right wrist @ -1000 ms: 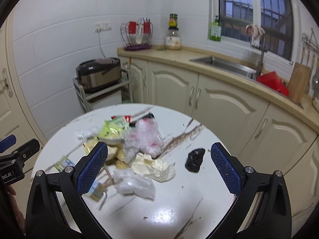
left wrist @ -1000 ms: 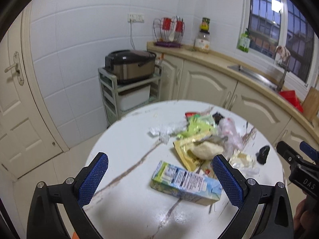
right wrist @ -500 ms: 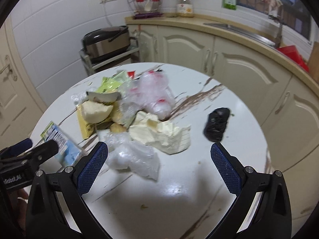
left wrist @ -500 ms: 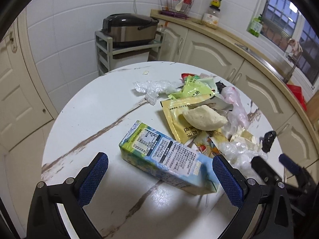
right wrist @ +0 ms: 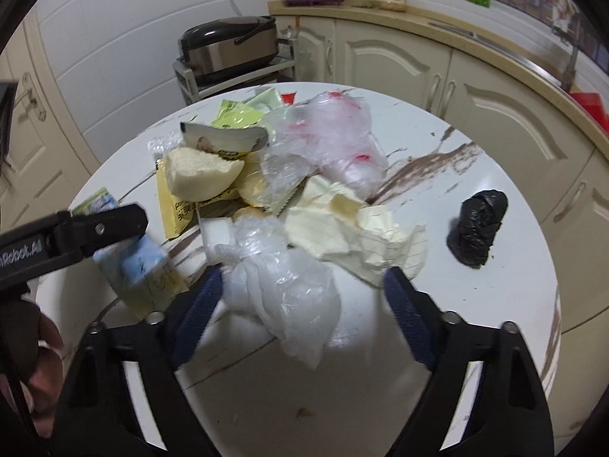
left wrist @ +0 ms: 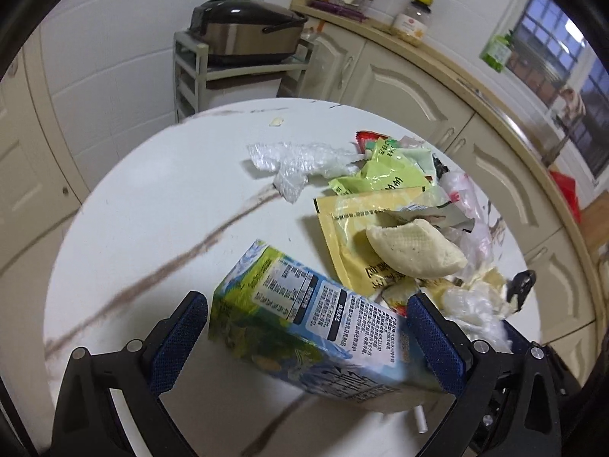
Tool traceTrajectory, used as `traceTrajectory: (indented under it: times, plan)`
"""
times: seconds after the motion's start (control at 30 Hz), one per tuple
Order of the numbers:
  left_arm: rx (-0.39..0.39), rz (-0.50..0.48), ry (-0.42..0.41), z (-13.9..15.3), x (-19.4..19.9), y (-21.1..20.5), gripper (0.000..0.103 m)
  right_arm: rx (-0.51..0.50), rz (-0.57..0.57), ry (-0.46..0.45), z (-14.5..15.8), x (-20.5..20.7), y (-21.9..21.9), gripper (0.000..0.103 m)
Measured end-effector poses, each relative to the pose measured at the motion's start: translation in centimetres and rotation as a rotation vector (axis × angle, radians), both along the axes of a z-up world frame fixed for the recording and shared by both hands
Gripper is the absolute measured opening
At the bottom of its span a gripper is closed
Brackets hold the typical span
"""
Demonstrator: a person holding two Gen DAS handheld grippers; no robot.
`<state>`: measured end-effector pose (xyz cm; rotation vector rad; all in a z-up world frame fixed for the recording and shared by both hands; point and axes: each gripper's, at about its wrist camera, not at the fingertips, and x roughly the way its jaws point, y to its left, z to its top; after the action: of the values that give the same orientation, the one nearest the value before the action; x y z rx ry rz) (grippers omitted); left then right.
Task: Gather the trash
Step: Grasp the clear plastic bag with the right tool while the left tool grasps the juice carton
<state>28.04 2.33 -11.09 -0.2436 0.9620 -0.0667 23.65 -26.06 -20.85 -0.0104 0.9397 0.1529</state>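
On the round white table (left wrist: pixel 152 209) a blue-green drink carton (left wrist: pixel 304 316) lies between the wide jaws of my left gripper (left wrist: pixel 306 302), which is open. Behind the carton is a pile of litter: a half bun (left wrist: pixel 415 251), a yellow wrapper (left wrist: pixel 342 228) and a green wrapper (left wrist: pixel 380 179). My right gripper (right wrist: pixel 303 273) is low over a crumpled clear plastic bag (right wrist: pixel 289 289). Its jaws are closing with the bag between them, and the right pad stands apart from the bag. Crumpled cream paper (right wrist: pixel 342 228) lies just behind it. A black bag bundle (right wrist: pixel 477 228) sits alone at the right.
A rice cooker (left wrist: pixel 243 34) on a grey rack stands beyond the table. Cream cabinets (right wrist: pixel 399 61) and a countertop curve along the back and right. A loose clear film (left wrist: pixel 297 160) lies mid-table. A person's hand (right wrist: pixel 42 342) holds the left gripper at the lower left.
Both grippers have come down toward the table. The carton now sits between the left jaws. The right jaws have narrowed around the clear bag.
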Motion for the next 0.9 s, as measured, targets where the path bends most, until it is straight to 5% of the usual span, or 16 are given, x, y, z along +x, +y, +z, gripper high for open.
traceTrajectory:
  times: [0.1,0.27,0.33,0.73,0.8,0.9]
  plan:
    - [0.111,0.013,0.001,-0.3,0.6,-0.1,0.102,-0.01,0.013,0.008,-0.3,-0.2,0.1,0.059]
    - [0.09,0.005,0.032,-2.2,0.7,-0.4,0.103,-0.016,0.024,0.014,-0.6,-0.1,0.5,0.059]
    - [0.099,-0.01,0.021,-2.2,0.5,-0.5,0.101,-0.034,0.037,0.017,-0.9,0.0,1.0,0.042]
    - [0.147,-0.172,-0.007,-0.4,-1.5,-1.3,0.067,0.029,0.039,-0.001,-0.6,-1.6,-0.8,0.039]
    - [0.199,-0.188,-0.003,0.0,-2.4,-1.9,0.072,0.047,0.031,-0.006,-0.2,-1.9,-1.3,0.039]
    - [0.285,-0.157,0.032,0.1,-3.3,-2.5,0.095,0.05,0.025,-0.012,0.1,-2.1,-1.7,0.039]
